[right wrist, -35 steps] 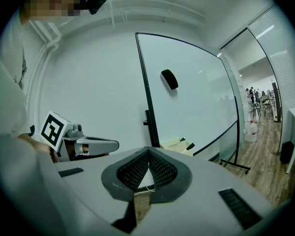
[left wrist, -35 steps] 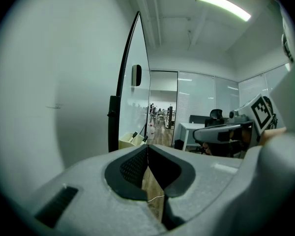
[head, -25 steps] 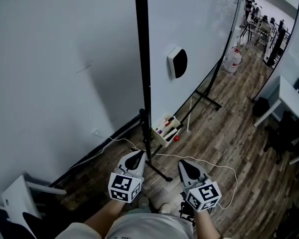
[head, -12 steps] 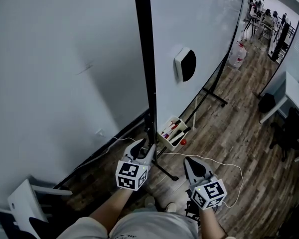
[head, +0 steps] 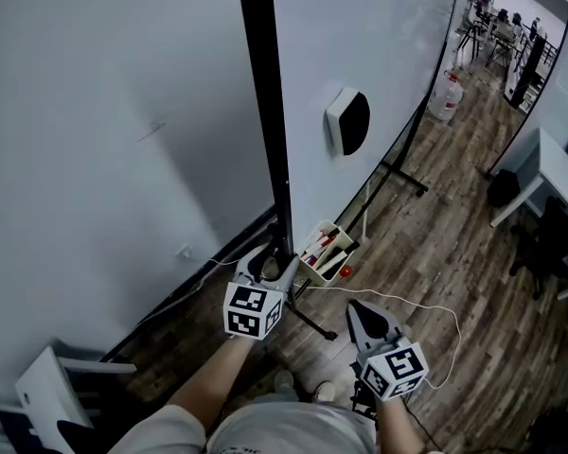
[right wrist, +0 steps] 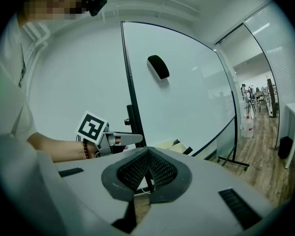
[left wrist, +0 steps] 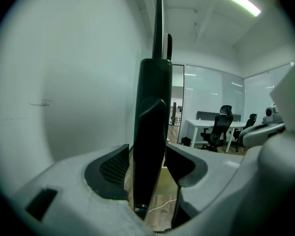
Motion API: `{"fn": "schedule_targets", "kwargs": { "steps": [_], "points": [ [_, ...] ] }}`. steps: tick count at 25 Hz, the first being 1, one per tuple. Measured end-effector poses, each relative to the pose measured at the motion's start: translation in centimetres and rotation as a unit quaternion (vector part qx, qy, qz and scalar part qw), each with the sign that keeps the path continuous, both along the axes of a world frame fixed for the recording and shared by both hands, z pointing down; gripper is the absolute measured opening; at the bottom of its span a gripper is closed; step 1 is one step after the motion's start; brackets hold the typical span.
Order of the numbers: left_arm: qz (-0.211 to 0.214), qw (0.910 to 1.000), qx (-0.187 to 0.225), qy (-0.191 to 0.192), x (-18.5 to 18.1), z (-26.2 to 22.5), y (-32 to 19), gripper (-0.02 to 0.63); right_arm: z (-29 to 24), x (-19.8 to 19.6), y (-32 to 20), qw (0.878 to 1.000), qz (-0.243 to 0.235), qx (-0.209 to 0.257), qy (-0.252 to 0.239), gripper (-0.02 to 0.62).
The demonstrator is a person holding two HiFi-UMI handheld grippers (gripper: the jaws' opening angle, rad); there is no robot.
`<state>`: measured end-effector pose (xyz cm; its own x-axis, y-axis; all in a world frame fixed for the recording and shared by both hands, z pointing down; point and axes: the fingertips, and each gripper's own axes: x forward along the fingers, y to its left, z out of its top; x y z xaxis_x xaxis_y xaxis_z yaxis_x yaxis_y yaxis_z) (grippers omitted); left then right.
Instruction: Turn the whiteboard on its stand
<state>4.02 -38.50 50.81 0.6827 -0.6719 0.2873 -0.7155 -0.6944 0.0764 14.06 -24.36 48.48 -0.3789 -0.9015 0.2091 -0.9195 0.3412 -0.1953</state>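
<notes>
Black stand post (head: 263, 112) runs out of frame at the top of head view. Whiteboard (head: 379, 55) is right of it, upper edge cut off. Left gripper (head: 273, 265) is at the post's lower end and covers the joint there. Right gripper (head: 360, 315) is apart from it, over the floor (head: 435, 253).

Left gripper view: jaws have just been opening and are now wide. Post stands between the pads (left wrist: 110, 168); contact is hard to judge.

Right gripper view: jaws closed together, nothing in them. Post base is hidden behind them.
</notes>
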Motion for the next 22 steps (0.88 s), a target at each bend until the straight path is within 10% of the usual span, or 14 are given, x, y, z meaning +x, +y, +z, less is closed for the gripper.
{"fn": "schedule_targets", "kwargs": {
  "steps": [22],
  "points": [
    [0.010, 0.9996, 0.021, -0.019, 0.8, -0.5, -0.7, 0.198, 0.1, -0.1, 2.4, 1.000, 0.023, -0.009, 0.001, 0.006]
  ]
}}
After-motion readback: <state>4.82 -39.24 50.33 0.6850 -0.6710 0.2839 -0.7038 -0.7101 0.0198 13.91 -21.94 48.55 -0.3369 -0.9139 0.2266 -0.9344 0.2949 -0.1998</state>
